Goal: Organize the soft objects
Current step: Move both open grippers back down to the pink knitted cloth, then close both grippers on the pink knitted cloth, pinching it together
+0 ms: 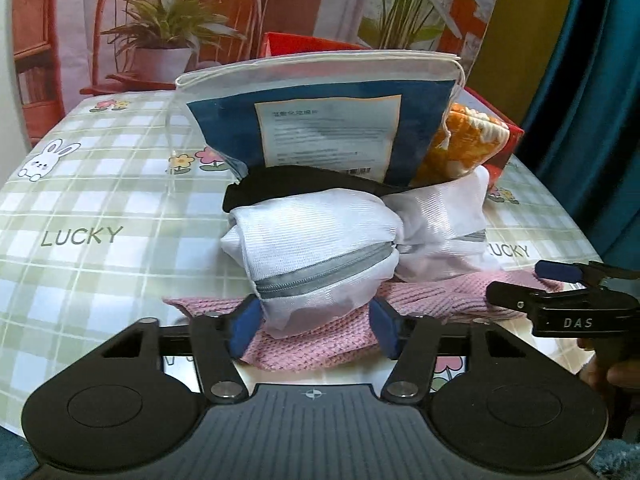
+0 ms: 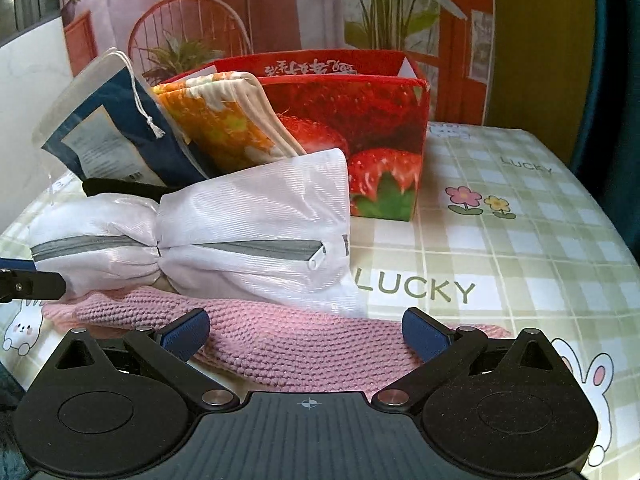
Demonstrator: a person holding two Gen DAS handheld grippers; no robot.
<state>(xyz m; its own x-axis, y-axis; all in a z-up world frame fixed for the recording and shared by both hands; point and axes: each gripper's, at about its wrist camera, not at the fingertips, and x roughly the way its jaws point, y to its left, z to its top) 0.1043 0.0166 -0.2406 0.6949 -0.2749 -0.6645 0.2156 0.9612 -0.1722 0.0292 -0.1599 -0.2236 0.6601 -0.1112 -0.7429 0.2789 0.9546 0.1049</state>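
A white mesh bag with a grey zipper lies twisted on a pink knitted cloth. My left gripper has its blue pads against both sides of the bag's near corner, shut on it. My right gripper stands open and low over the pink cloth's right part, its pads apart on either side of the knit. Behind the bag lean a blue packet in a clear drawstring pouch and an orange floral cloth. A black item lies partly hidden under them.
A red strawberry-print box stands open at the back, behind the pile. The table wears a green checked cloth with rabbits and flowers. A printed backdrop of chairs and plants hangs behind. A hand shows at the right edge.
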